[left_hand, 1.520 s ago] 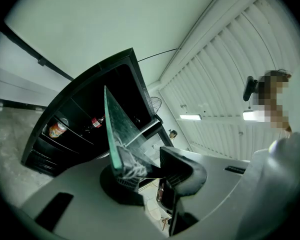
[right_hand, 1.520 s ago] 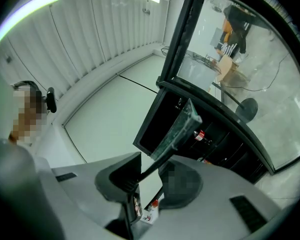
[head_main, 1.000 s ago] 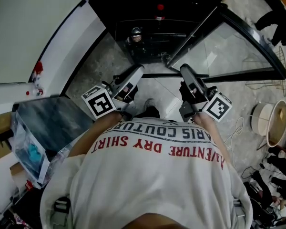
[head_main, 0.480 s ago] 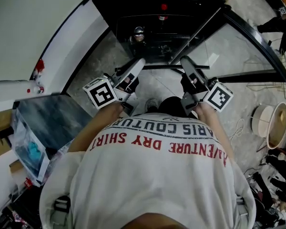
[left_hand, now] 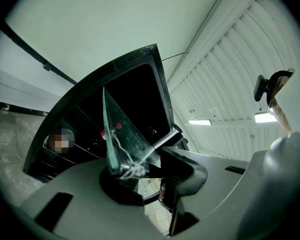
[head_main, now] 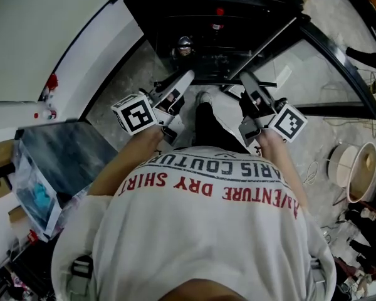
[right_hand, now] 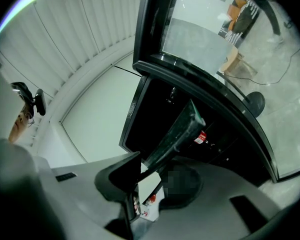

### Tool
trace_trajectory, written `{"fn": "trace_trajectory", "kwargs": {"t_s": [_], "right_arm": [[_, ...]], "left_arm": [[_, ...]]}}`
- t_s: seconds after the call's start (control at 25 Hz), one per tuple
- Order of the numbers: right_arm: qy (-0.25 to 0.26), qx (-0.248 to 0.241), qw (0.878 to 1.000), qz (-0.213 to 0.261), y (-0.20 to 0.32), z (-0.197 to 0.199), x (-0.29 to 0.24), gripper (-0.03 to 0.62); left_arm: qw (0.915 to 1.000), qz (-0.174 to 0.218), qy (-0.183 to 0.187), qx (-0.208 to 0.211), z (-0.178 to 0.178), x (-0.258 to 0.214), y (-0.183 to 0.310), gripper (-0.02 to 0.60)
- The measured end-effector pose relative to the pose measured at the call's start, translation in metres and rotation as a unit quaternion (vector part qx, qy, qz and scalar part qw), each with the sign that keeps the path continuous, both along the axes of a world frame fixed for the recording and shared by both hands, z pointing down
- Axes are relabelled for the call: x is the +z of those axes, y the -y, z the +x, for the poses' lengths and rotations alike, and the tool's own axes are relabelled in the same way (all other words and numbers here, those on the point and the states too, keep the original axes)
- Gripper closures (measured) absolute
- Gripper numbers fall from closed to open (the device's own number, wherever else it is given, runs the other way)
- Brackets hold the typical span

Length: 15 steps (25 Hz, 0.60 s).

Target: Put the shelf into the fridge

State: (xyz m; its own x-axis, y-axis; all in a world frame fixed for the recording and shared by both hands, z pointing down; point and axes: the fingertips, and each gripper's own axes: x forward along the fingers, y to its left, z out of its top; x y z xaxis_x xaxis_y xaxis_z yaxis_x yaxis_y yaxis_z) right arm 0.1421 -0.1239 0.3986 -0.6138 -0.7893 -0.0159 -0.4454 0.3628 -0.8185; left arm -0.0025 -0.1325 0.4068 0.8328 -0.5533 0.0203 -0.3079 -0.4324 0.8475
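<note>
I hold a clear glass shelf (head_main: 238,82) level between both grippers, in front of the open black fridge (head_main: 175,5). In the head view my left gripper (head_main: 185,77) grips its left side and my right gripper (head_main: 245,78) its right side. The left gripper view has the greenish glass edge (left_hand: 110,134) standing up out of my left gripper (left_hand: 140,168), which is shut on it. In the right gripper view the dark shelf edge (right_hand: 177,131) runs from my right gripper (right_hand: 151,168), also shut on it, toward the fridge interior (right_hand: 190,104).
The fridge's glass door (head_main: 313,61) stands open to the right. Inside are a red-capped bottle (head_main: 220,11) and a round jar (head_main: 185,42). A white wall (head_main: 44,36) lies left, with a grey box (head_main: 69,155) and a plastic bag (head_main: 31,193). Round baskets (head_main: 351,165) sit right.
Both grippers and the shelf have moved forward, closer to the fridge opening. The person's leg has stepped forward under the shelf.
</note>
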Motion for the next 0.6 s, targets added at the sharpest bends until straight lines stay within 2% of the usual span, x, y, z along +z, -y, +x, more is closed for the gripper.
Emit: {"fn": "trace_trajectory", "kwargs": {"t_s": [0.6], "right_arm": [[0.004,-0.018,1.0,-0.011,0.033,0.0,0.01,0.491]], "left_arm": [[0.9999,-0.002,0.01,-0.004,0.002,0.005,0.03,0.453]]}}
